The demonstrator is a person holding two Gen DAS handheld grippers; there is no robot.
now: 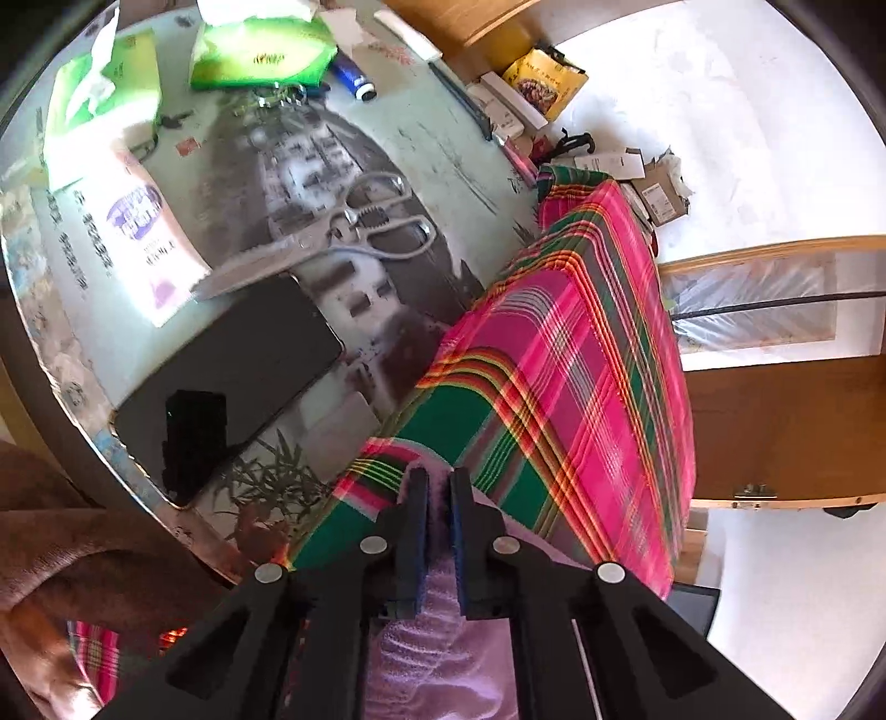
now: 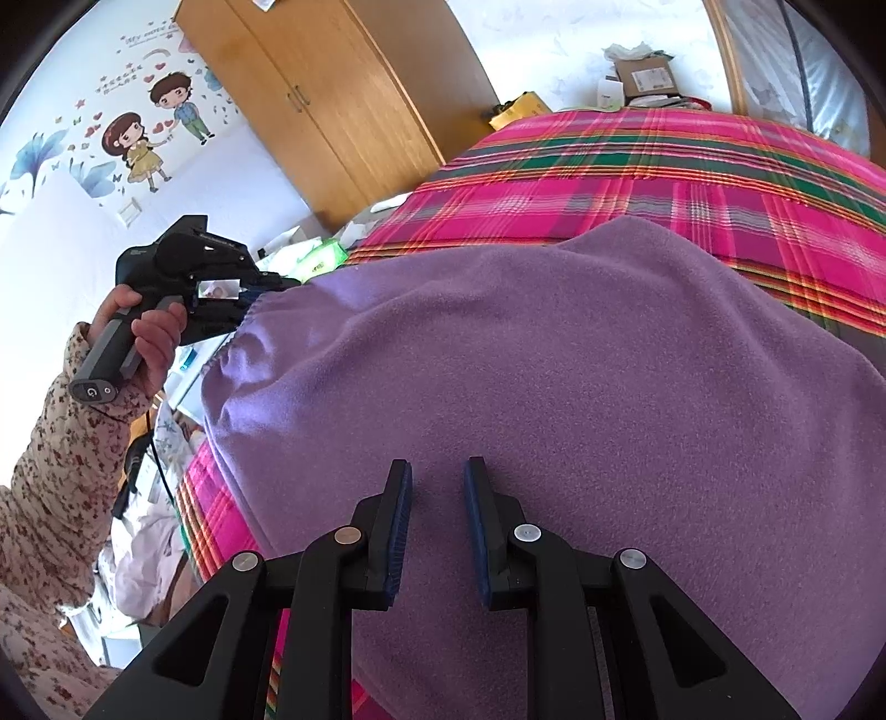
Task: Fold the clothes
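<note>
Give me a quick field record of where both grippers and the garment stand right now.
garment: purple fleece, spread over the plaid cloth
left gripper: shut on the fleece edge, held by a hand
right gripper: open, over the fleece, gripping nothing
side table: scissors, phone, tissue packs
fold state: no fold visible yet

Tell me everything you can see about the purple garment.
The purple garment looks like soft fleece, plain lilac, with a gathered stitched hem at its left edge. It lies spread over the pink plaid cloth. The left hand-held gripper is shut on that edge; the right hand-held gripper is open above it.
</note>
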